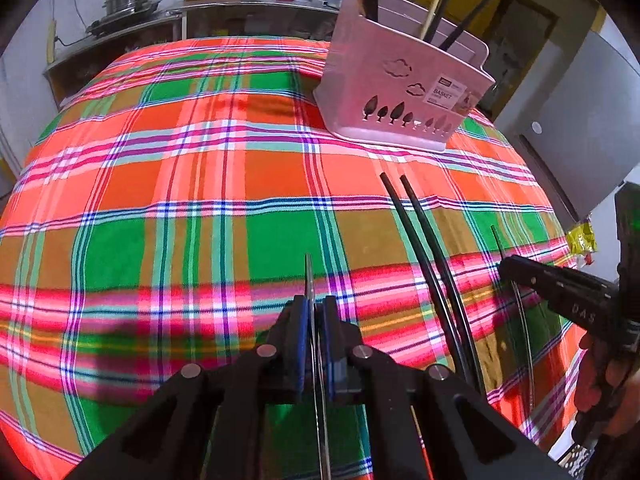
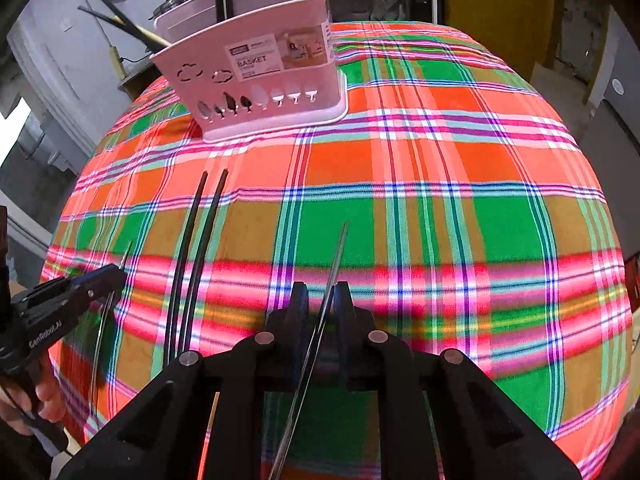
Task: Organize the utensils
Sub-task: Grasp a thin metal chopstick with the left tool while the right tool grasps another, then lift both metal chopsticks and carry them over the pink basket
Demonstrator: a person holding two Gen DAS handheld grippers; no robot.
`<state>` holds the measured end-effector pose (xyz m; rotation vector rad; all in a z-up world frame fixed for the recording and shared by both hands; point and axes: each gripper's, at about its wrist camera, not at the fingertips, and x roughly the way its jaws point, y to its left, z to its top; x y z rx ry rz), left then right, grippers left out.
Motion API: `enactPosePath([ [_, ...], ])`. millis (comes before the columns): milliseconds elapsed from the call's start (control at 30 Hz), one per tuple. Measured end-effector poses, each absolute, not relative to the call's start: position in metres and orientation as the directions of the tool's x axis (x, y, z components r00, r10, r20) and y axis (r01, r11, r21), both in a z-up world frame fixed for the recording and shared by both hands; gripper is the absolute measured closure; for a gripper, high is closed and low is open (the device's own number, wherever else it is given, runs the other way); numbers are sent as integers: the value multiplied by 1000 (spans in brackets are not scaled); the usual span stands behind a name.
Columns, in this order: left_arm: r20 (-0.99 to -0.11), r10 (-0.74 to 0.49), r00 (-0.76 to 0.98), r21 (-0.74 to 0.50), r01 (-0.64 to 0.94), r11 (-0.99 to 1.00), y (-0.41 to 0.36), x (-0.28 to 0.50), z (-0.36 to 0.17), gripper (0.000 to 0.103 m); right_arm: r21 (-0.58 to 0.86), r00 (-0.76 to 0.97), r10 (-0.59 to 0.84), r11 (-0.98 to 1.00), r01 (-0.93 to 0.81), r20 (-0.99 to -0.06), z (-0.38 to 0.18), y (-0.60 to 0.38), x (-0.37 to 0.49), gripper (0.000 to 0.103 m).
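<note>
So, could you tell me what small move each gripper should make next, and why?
Probably lift both metal chopsticks toward the pink basket: the left gripper and right gripper each pinch one, while two black chopsticks lie on the cloth.

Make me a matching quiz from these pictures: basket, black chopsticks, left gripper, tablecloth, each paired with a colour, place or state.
1 basket
2 black chopsticks
3 left gripper
4 tablecloth

A lying side by side on the cloth
B pink, with utensils standing in it
C bright plaid
D shut on a thin metal chopstick

Pairs: 1-B, 2-A, 3-D, 4-C
</note>
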<state>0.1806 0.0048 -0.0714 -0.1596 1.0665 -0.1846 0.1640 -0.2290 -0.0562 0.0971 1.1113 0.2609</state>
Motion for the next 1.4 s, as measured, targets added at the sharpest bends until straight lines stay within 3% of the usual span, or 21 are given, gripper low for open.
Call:
enactPosePath([
  [233, -864, -187, 467, -152, 112, 982, -6, 184, -70, 97, 207, 419, 257, 965, -162, -871, -59, -228, 176, 97],
  [567, -885, -154, 440, -96, 151, 984, -16, 195, -68, 96, 215, 377, 272, 958, -187, -885, -58, -225, 190, 98],
  [867, -874, -200, 442, -159, 128, 979, -3, 197, -63, 99, 234, 406, 298, 951, -201, -864, -47, -229, 187, 98],
  [1400, -761, -285, 583, -197, 210, 958, -2, 186, 34, 99, 267, 556, 355, 935, -235, -752, 33, -245, 171, 98],
])
